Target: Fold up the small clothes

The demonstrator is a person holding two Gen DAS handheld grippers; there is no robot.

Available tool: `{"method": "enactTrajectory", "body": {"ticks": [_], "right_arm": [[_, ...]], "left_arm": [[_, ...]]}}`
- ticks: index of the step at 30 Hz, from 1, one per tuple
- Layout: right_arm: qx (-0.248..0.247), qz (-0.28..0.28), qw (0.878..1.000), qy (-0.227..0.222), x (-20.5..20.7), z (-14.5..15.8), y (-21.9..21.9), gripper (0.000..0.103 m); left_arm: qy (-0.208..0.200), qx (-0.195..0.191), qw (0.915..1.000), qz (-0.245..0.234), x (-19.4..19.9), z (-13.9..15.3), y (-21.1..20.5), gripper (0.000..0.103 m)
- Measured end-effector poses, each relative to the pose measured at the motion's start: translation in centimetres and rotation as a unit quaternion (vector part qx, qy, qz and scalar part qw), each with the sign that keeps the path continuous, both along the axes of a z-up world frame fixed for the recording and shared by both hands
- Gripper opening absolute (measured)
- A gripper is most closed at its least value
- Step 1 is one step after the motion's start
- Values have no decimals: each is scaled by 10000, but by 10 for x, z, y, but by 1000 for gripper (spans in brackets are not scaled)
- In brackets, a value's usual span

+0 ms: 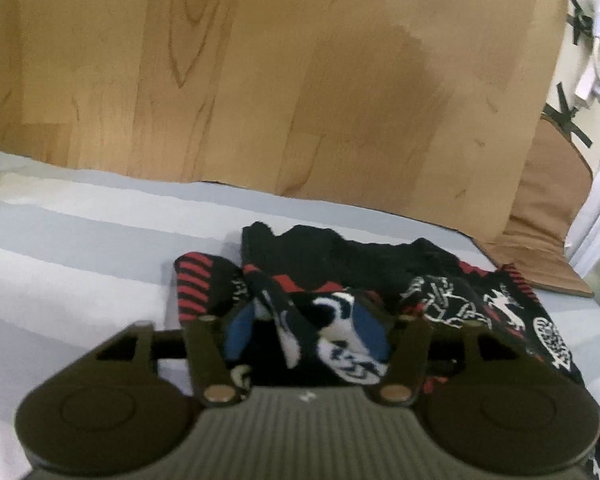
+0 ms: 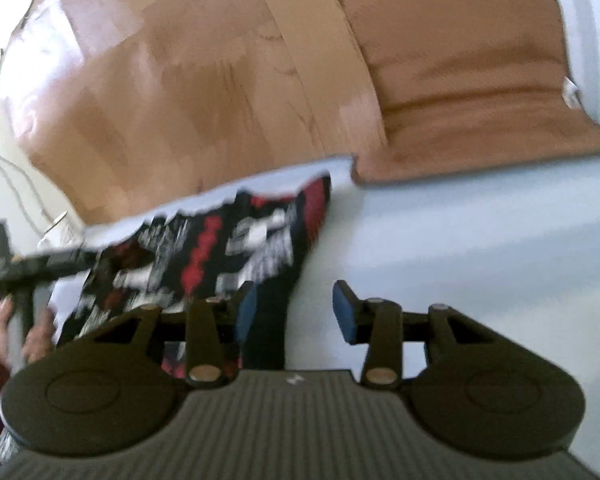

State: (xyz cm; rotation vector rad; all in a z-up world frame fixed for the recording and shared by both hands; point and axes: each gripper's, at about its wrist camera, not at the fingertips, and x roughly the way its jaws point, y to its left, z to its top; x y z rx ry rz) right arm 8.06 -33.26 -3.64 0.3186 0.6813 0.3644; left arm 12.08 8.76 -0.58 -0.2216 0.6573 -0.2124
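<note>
My left claw (image 1: 308,328) is pinching a bunched fold of the black knitted garment with red stripes and white prints (image 1: 380,280), which lies on the pale blue-and-white striped cloth (image 1: 80,248) just short of the wooden floor edge. My right claw (image 2: 296,312) hangs spread over the garment's near corner, gripping nothing. I'd judge the fold is under way: part is doubled over, nothing neat yet, more folds left.
</note>
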Motion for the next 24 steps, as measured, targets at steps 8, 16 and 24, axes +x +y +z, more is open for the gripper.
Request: {"method": "enactTrajectory", "body": {"ticks": [8,16,24], "right_arm": [[-279,-42,9996,2,-79,11,0,48],[-134,1184,9918,-465,-12,54,100,49],[43,1986,9799,170,112,62,245,49]], "left_arm": [[-128,-572,9982,96,-9,15,15,75],[-391,-1520,9834,907,-18,29,84,75],[-425,-1848,9730,1317,-17,30,119,75]]}}
